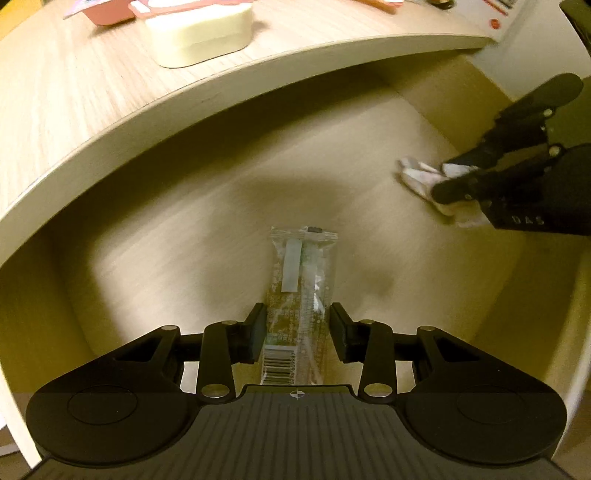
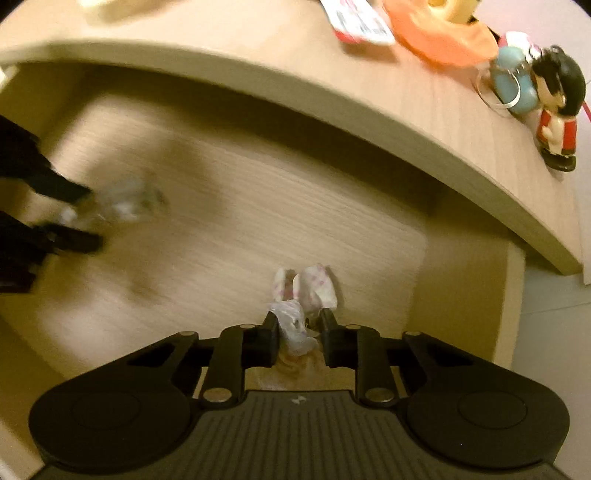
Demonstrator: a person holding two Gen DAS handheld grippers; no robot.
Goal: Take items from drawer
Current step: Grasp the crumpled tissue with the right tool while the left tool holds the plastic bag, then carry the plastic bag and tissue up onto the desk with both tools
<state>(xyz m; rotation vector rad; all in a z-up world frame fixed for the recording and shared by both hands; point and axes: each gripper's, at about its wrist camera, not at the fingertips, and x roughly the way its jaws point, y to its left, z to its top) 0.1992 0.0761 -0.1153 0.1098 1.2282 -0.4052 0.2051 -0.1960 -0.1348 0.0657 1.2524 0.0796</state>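
Midway through emptying the drawer (image 1: 369, 177), my right gripper (image 2: 298, 334) pinches a crumpled white wrapper (image 2: 306, 291) on the drawer floor, while my left gripper (image 1: 297, 328) straddles a clear sachet (image 1: 299, 295), not yet gripping; neither item is lifted out.

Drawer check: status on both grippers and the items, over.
Left gripper straddling clear sachet, pads not clamped. Right gripper shut on crumpled white wrapper. Drawer floor unobstructed.

Domestic room, likely home: pale wood-grain bench (image 1: 74, 92) over open drawer (image 1: 229, 177), top carrying cartoon figurine (image 2: 557, 110), cream soap-like block (image 1: 201, 31), orange wrapper (image 2: 439, 37), snack packets.
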